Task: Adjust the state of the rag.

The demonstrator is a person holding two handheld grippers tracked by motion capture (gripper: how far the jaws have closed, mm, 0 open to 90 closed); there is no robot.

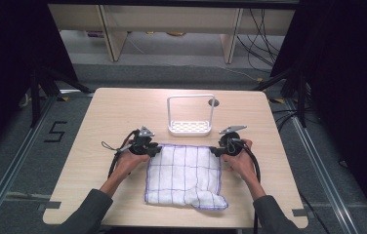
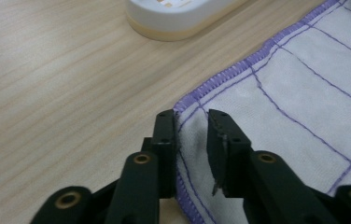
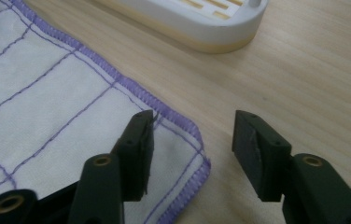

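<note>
The white cloth [image 1: 185, 176] with purple grid lines lies flat on the wooden surface [image 1: 113, 114], its far corners between the jaws of the left hand-held gripper [image 2: 191, 122], narrowly parted, and the right hand-held gripper [image 3: 193, 128], wider, near a white rack [image 1: 190, 116].

One cloth [image 1: 184, 176], one white rack [image 1: 190, 116], two grippers: left [image 1: 156, 151], right [image 1: 215, 151], on one table [image 1: 108, 117].

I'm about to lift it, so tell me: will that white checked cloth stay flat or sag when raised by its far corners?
The cloth will probably sag: it looks thin and soft, and its near edge already lies rumpled. It seems light, so the left gripper straddling one corner should suffice.
</note>
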